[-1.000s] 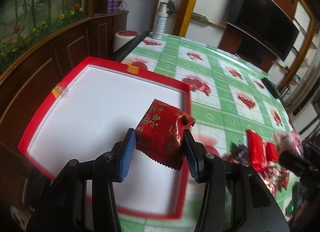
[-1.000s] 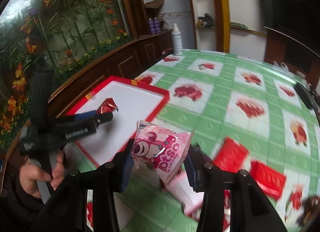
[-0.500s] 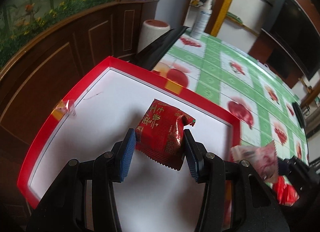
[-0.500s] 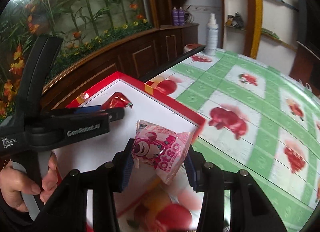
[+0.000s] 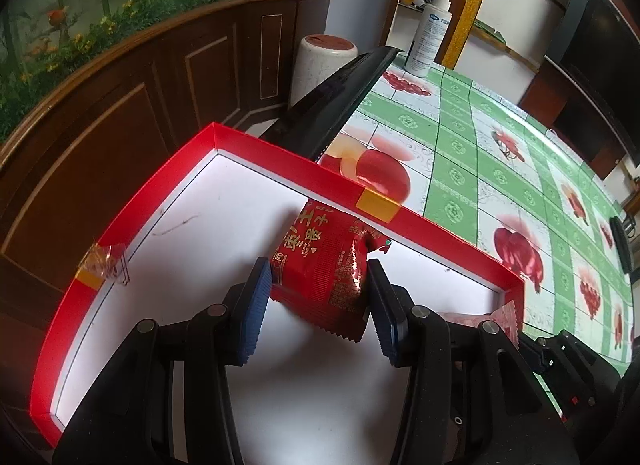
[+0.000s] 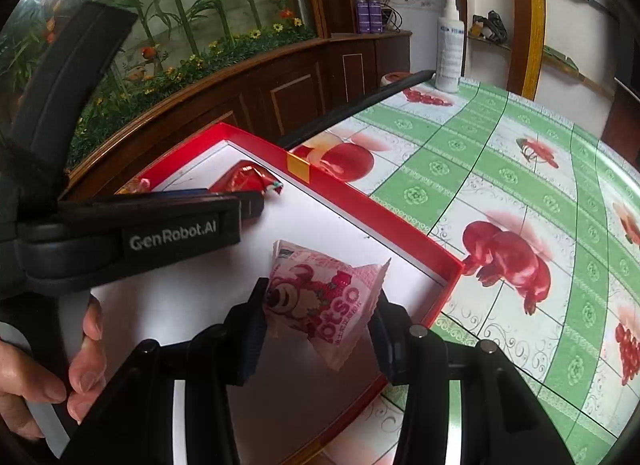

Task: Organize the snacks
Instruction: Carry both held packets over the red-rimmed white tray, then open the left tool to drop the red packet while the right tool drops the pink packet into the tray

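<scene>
The left tool pinches a red snack packet; the right tool pinches a pink one, both over the red tray. They look light, crinkly and crushable, best held mid-body.

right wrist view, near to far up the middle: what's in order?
Right hand-held gripper → pink snack packet → red tray's far wall → green tablecloth → white spray bottle.
</scene>
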The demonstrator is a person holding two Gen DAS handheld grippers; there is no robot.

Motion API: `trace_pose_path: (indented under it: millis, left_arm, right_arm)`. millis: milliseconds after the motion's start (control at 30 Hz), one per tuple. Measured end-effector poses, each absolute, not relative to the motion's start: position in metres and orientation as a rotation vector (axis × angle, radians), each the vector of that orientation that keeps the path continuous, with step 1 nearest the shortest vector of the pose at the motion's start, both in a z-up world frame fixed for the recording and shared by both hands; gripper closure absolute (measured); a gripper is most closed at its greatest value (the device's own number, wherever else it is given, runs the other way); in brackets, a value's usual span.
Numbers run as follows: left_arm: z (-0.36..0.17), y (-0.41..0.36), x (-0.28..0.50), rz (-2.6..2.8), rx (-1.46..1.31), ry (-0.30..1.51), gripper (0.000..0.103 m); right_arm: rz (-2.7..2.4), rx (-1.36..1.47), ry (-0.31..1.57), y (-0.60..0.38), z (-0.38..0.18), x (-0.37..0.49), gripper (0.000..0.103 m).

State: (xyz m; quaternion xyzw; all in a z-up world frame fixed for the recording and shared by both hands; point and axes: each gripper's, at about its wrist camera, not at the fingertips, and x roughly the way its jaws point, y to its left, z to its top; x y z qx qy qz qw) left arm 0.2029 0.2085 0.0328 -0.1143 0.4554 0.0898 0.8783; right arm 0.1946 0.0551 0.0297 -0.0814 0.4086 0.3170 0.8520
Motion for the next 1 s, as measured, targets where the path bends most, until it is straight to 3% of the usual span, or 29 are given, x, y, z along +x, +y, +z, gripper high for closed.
trace_pose_path:
  millis: [533, 667, 767, 1000]
  left_arm:
    - [0.028, 0.208, 0.213, 0.176, -0.242, 0.951, 0.053]
    - [0.03, 0.207, 0.212, 0.172, -0.236, 0.95, 0.051]
    - [0.033, 0.206, 0.208, 0.176, -0.235, 0.931, 0.036]
    - [0.044, 0.21, 0.195, 0.202, -0.265, 0.898, 0.035]
  right_arm:
    - [0.65, -0.196, 0.85, 0.056, 0.024, 0.195, 0.044]
    - [0.646, -0.192, 0.826, 0.053, 0.03, 0.19, 0.031]
    - [0.642, -0.187, 0.802, 0.05, 0.038, 0.183, 0.027]
    - [0.634, -0.144, 0.766, 0.031, 0.053, 0.161, 0.017]
